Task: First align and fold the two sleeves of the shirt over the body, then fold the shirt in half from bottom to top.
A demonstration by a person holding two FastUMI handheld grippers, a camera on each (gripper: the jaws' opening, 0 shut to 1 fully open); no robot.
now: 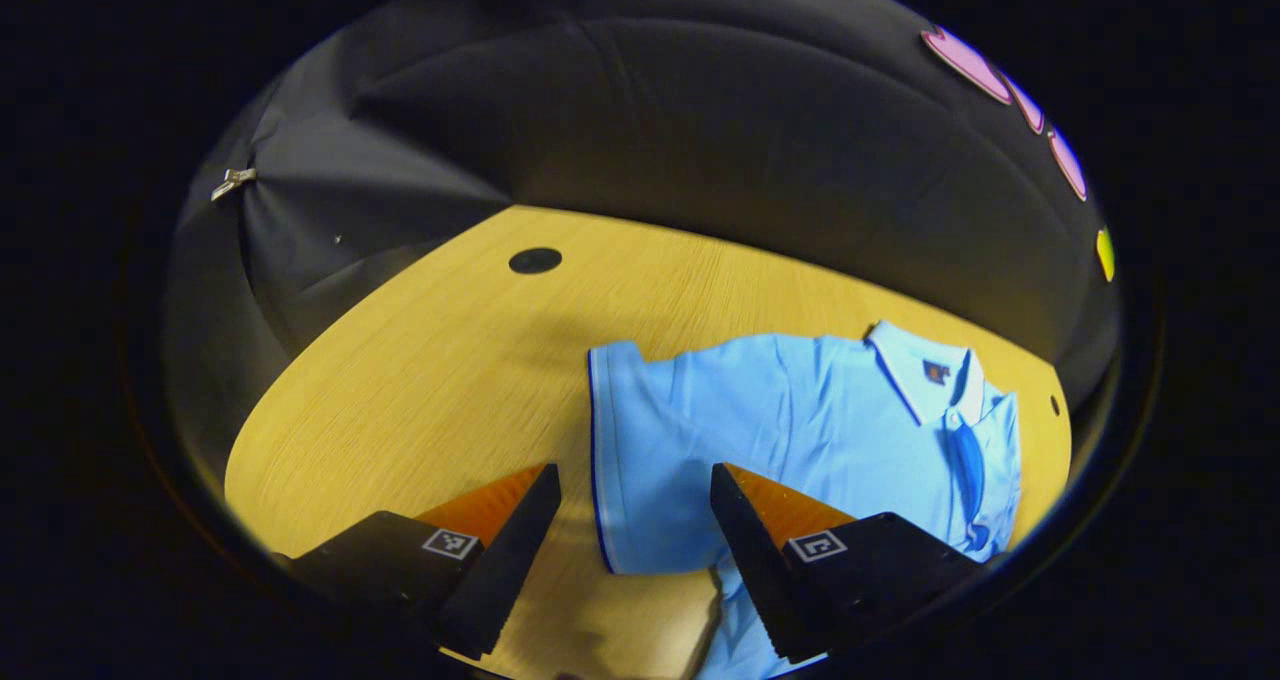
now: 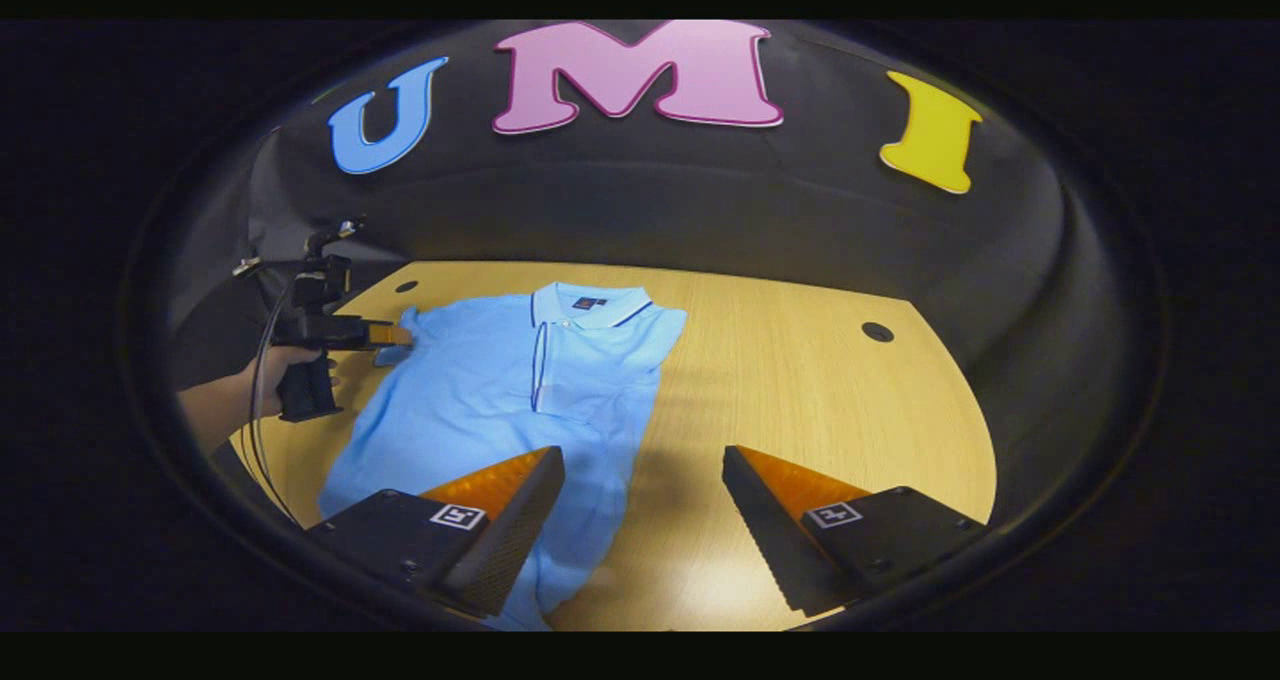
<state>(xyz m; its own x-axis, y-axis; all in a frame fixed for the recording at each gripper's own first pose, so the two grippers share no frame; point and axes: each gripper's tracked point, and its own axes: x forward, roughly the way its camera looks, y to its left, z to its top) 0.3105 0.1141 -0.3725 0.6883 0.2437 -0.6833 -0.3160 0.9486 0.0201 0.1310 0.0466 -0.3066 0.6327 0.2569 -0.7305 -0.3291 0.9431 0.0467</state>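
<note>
Wooden surface (image 2: 800, 380) carries the polo shirt (image 2: 500, 390); your left tongs (image 1: 635, 520), open, straddle its unfolded sleeve (image 1: 640, 440); right tongs (image 2: 640, 520) open beside the hem.

nothing here reads as words or numbers to me. each of my fingers' blocks carries a small square black-and-white marker (image 1: 448, 543), a coded pattern and no text. the shirt (image 2: 480, 380) has a small dark tag (image 1: 936, 371) inside its collar, at about twelve o'clock on the garment, too small to read.
</note>
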